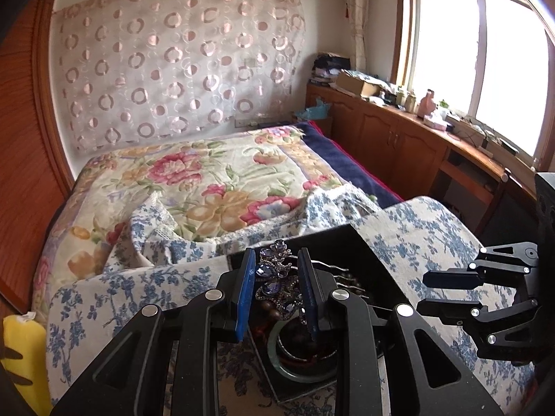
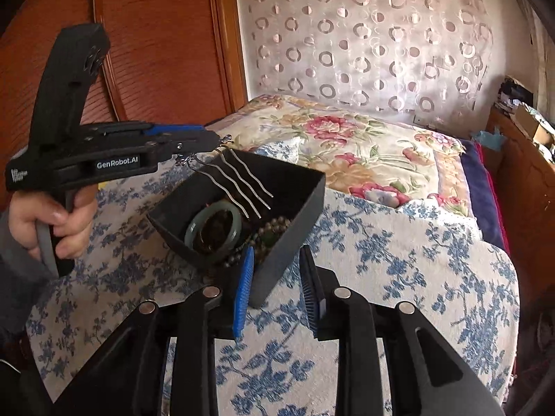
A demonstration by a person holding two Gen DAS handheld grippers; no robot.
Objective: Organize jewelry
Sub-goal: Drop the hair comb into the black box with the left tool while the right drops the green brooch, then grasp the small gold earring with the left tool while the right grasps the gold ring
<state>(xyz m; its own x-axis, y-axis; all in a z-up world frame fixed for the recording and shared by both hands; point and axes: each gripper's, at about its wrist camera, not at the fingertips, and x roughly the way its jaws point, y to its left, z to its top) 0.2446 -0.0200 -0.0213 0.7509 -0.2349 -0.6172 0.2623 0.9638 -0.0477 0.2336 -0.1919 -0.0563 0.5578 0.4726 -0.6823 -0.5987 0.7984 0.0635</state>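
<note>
Above the black box [image 2: 291, 187], left fingers [image 1: 248, 277] clamp the hair comb [image 2: 236, 182], prongs aimed rightward; right fingers [image 2: 244, 284] gape.

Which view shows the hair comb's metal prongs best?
The right wrist view: all the hair comb prongs stretch over the black box, held by the left gripper. The left wrist view mostly shows its purple jeweled head, with prongs half hidden.
</note>
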